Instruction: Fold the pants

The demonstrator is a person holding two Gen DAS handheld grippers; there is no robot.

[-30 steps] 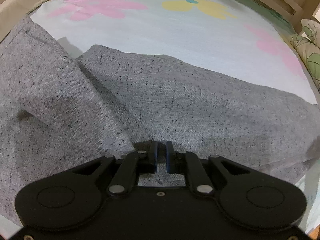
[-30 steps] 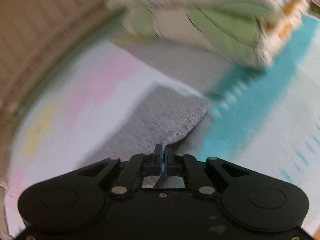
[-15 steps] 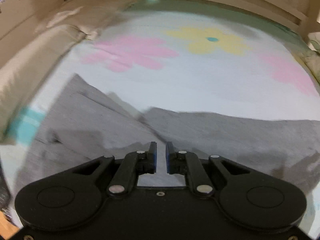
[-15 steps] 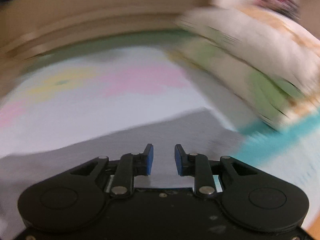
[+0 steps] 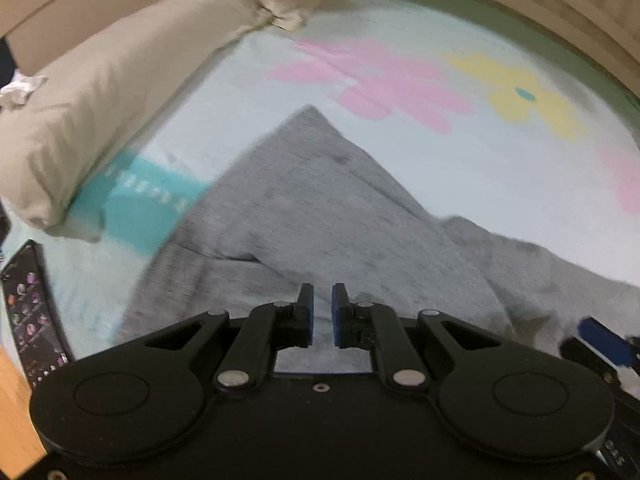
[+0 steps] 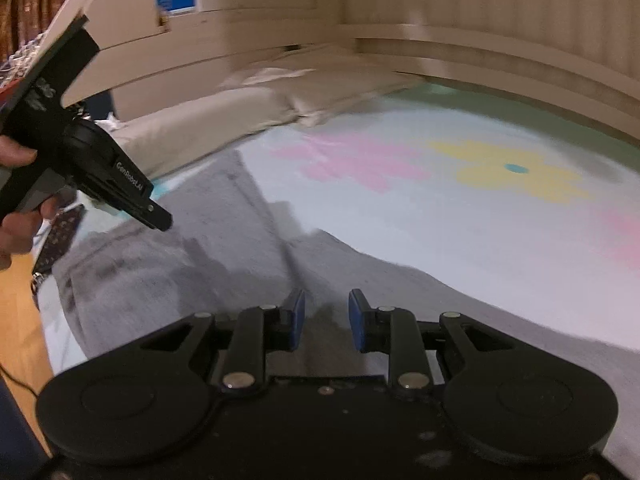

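Observation:
Grey pants [image 5: 320, 216] lie on a flower-print bed sheet [image 5: 400, 140], folded lengthwise, with one end rising to a point at the far side. They also show in the right wrist view [image 6: 224, 264]. My left gripper [image 5: 321, 316] hovers over the near part of the pants, jaws slightly apart, holding nothing. My right gripper [image 6: 326, 316] is open and empty above the pants. The left gripper also shows at the left of the right wrist view [image 6: 120, 188], held in a hand. A right fingertip [image 5: 600, 338] shows at the left wrist view's right edge.
A beige pillow [image 5: 100, 92] lies along the bed's left side. A dark patterned strip [image 5: 30, 312] lies at the left bed edge, beside a wooden floor [image 5: 16, 432]. A beige slatted wall [image 6: 480, 40] borders the far side.
Both grippers have let go of the pants and opened. Both have swung left toward the other end of the pants, now seen from farther back.

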